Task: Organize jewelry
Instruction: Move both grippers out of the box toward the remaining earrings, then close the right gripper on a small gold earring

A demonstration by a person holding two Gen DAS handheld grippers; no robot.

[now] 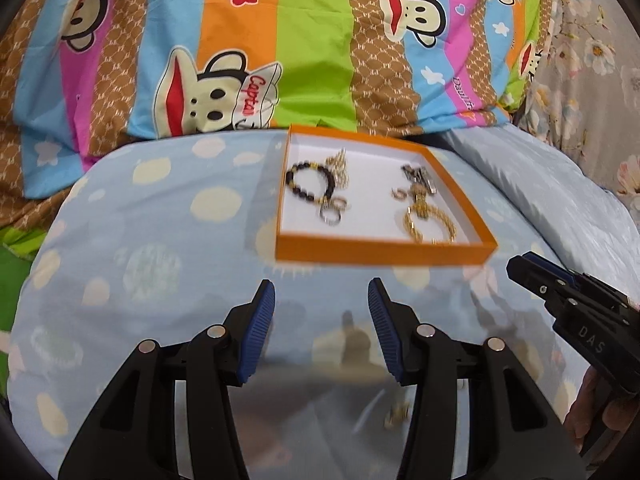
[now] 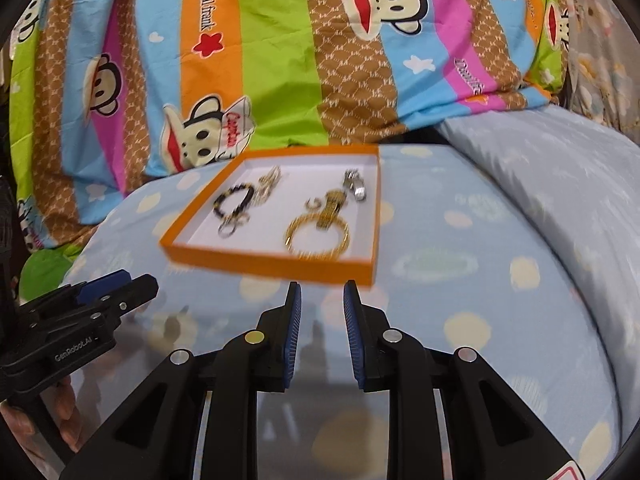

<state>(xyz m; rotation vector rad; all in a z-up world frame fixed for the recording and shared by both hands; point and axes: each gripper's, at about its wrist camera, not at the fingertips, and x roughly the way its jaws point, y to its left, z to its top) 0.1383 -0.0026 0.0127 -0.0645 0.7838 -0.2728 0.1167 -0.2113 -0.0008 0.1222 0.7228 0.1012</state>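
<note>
Each camera sits just behind its own hand-held gripper and looks forward and a bit down over the bed. The left view sees the orange box [image 1: 380,248] ahead, a little to the right. The right view sees the same box [image 2: 272,258] ahead, a little to the left. Both views are near it, and both show the striped blanket [image 1: 240,40] behind.

Orange tray [image 1: 376,249]: matt card, smooth white lining. Beaded bracelet [image 1: 307,182]: glossy black beads. Gold bangle [image 2: 318,236]: shiny metal. Bed sheet [image 1: 160,240]: soft matt cloth. Left tongs [image 1: 321,306], right tongs [image 2: 322,304]: matt black plastic, ribbed blue pads [image 1: 262,320].
</note>
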